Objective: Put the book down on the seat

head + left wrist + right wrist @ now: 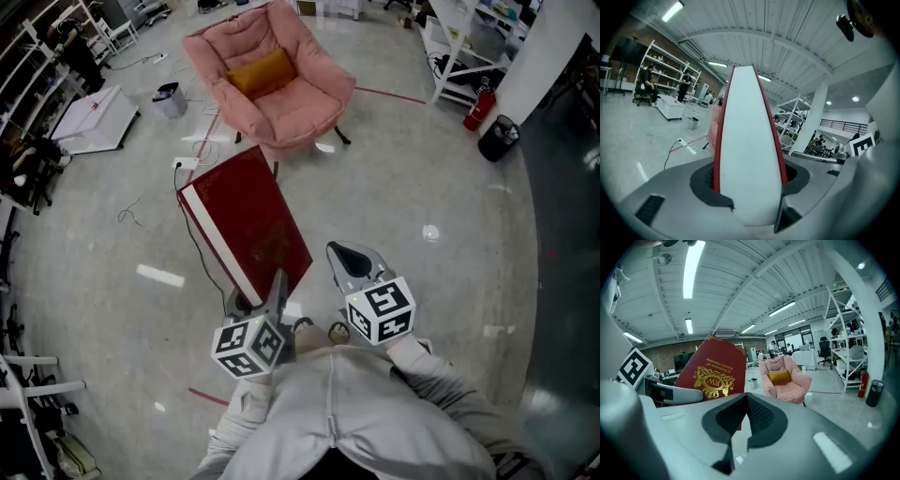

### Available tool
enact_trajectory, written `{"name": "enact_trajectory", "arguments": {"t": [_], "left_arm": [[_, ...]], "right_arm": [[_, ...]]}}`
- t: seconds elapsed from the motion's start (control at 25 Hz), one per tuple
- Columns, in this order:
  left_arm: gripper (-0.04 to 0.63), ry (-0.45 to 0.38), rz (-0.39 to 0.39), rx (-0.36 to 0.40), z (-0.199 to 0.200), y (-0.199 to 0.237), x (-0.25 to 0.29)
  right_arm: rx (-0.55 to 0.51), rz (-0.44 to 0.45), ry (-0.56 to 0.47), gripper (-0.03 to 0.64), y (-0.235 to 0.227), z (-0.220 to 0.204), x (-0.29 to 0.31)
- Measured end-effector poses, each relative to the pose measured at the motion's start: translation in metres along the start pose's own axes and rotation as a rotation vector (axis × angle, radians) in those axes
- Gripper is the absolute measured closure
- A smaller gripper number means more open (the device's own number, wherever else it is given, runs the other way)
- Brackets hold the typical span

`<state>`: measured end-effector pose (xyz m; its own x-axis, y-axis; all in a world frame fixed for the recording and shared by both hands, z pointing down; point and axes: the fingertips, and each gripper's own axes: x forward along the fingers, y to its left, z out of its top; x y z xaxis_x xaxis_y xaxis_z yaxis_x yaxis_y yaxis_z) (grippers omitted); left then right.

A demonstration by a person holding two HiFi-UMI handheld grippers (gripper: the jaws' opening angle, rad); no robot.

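So, L gripper (261, 298): jaws wide apart, clamped on book (246, 220) at its near end, one pad per cover.
R gripper (353, 258): jaws together, empty, just right of book, not touching.
Book pos: in air over floor (422, 187), short of pink armchair (272, 80).
Book axis: long axis points away from person, twd armchair; cover faces up.

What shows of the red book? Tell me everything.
The book is a closed dark red hardcover with a white page block and a gold crest on its cover. It hangs tilted above the floor, short of the pink armchair, touching only the left hand-held gripper, whose jaws clamp its near edge.
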<state>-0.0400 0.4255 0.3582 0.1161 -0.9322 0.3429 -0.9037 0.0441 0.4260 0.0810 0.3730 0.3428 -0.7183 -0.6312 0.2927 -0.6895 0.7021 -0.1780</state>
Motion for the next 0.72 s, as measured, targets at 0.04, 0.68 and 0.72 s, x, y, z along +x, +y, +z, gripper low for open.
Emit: {"name": "enact_trajectory", "arguments": {"t": [0.04,0.68,0.72], "left_arm": [[0.339,-0.001,0.001,0.001,0.000,0.000,-0.002],[0.339,-0.031,0.014,0.012,0.007,-0.014,0.011],[0.339,-0.031,0.015,0.012,0.007,-0.016,0.013]], "right_arm": [[-0.003,0.001,0.000,0.618,0.001,0.000,-0.001],[0.032,0.011,-0.021,0.617,-0.023,0.000,-0.017],[0.032,0.010,-0.019,0.617,-0.026,0.000,-0.017]]}}
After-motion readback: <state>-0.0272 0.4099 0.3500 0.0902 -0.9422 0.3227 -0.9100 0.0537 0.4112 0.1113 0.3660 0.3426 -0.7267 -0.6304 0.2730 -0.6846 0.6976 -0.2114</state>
